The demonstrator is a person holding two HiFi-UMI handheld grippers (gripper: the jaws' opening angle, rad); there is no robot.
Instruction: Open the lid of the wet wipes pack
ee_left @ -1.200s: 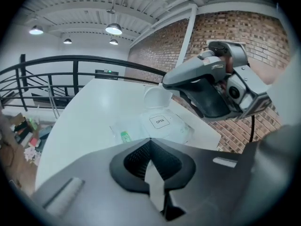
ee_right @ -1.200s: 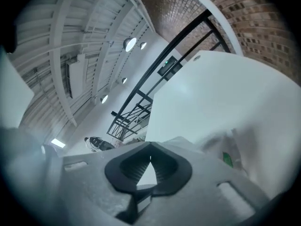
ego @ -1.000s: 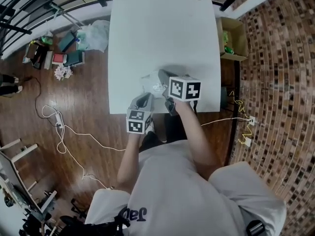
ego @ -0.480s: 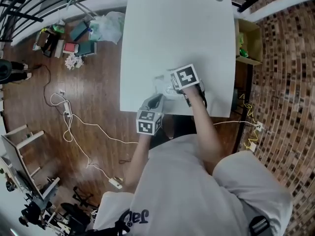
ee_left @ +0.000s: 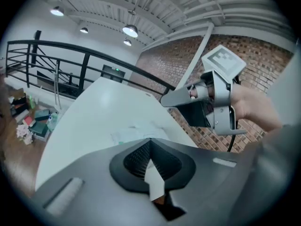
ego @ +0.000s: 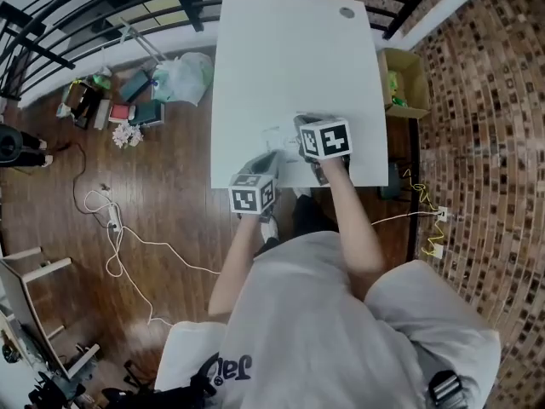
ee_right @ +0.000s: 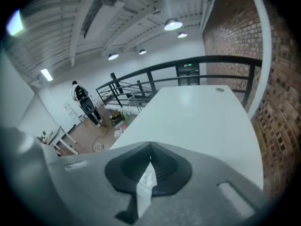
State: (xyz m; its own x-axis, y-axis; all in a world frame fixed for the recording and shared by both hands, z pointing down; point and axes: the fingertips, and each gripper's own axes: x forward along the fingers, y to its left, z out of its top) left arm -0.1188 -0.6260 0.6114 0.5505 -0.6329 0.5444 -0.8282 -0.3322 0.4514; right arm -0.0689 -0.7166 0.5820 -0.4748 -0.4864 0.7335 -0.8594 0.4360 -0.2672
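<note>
Left gripper (ee_left: 149, 144), clenched empty, sees the wet wipes pack (ee_left: 135, 134) flat on the table (ee_left: 94, 112) at 12 o'clock and the right gripper (ee_left: 164, 100), clenched empty, at 2. Only the head view shows a cardboard box (ego: 415, 71) holding something green.

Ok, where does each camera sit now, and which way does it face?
Head view: on the person's head, looking steeply down at the white table; shows both forearms, torso, left gripper and right gripper.
Left gripper view: rides the left gripper, looking over the wet wipes pack toward the brick wall; shows the right gripper and its hand.
Right gripper view: rides the right gripper, looking along the table to the railing; only its own jaws show.
Shared: head and left gripper views both show the right gripper.
</note>
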